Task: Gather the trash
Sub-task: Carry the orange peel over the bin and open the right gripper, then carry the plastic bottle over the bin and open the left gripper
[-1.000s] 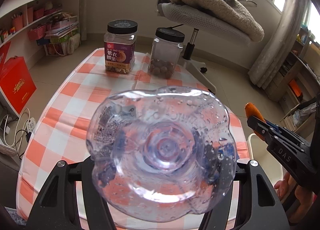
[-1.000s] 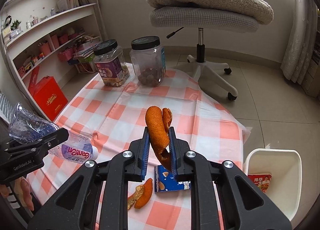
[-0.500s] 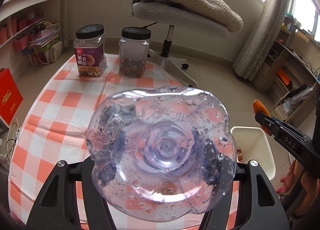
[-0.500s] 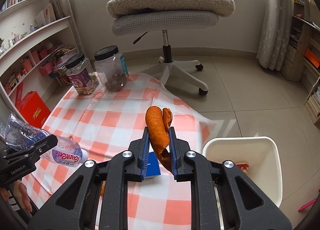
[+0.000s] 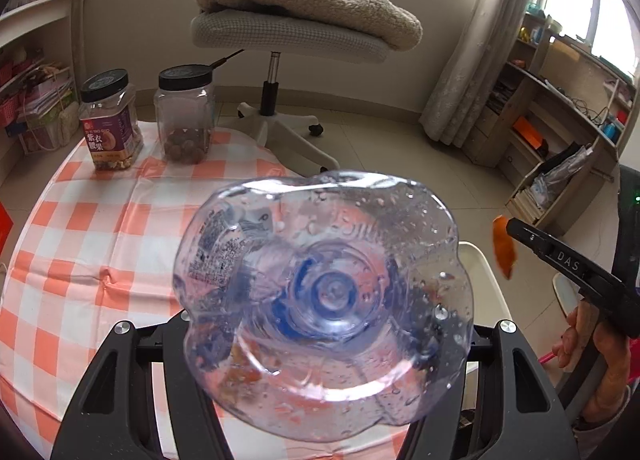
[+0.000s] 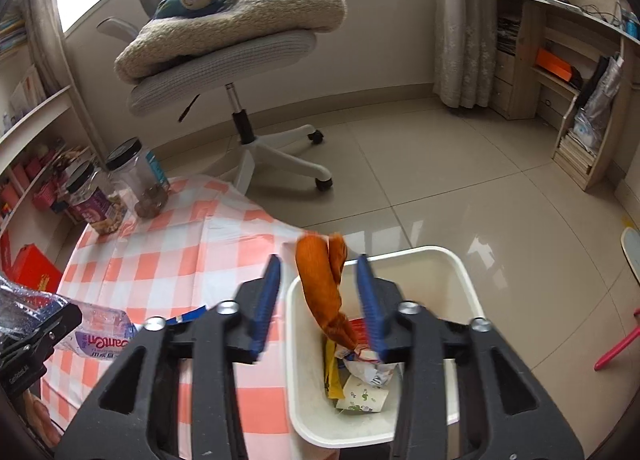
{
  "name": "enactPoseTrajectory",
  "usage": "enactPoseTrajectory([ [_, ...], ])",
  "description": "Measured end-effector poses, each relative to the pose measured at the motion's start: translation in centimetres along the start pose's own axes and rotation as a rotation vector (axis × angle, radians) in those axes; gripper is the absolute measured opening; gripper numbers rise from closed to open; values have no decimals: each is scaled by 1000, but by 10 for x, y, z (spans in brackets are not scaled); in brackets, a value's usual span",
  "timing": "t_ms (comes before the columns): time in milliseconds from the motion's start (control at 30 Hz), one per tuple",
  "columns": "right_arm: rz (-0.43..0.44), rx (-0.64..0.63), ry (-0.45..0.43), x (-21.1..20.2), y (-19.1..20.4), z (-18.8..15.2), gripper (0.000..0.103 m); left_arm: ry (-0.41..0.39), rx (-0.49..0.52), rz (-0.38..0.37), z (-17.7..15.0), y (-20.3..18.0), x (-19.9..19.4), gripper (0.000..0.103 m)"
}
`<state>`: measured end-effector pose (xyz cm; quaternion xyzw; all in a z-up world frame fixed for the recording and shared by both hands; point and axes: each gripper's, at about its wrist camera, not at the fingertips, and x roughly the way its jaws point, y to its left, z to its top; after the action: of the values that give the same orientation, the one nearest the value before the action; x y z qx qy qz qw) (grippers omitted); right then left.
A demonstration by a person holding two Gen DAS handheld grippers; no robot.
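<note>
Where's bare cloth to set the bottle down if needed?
Free: the checked cloth between the two jars and the bottle, and its left side. Crowded: the bin beside the table's right edge, with wrappers inside and peel above it between the right hand-held gripper's open jaws.

1. The plastic bottle [image 5: 320, 300] filled the lower centre of the left view, hiding the left gripper's fingertips and most of the white bin [image 5: 476, 260].
2. The jar [image 6: 94, 200] label in the right view was too small to read.
3. The chair [image 6: 224, 72] back ran off the upper edge.
</note>
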<state>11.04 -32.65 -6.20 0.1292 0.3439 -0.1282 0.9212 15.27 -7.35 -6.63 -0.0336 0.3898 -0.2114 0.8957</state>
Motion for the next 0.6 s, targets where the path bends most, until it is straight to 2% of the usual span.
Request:
enactPoseTrajectory([
  [100, -46, 63, -39, -9, -26, 3, 65, 12, 11, -31, -1, -22, 8, 62],
  [233, -94, 181, -71, -18, -63, 4, 87, 34, 29, -75, -1, -54, 20, 62],
  [333, -139, 243, -95, -25, -85, 4, 96, 45, 60, -96, -3, -77, 27, 62],
  [600, -257, 337, -135, -36, -127, 4, 96, 89, 117, -145, -6, -129, 48, 62],
])
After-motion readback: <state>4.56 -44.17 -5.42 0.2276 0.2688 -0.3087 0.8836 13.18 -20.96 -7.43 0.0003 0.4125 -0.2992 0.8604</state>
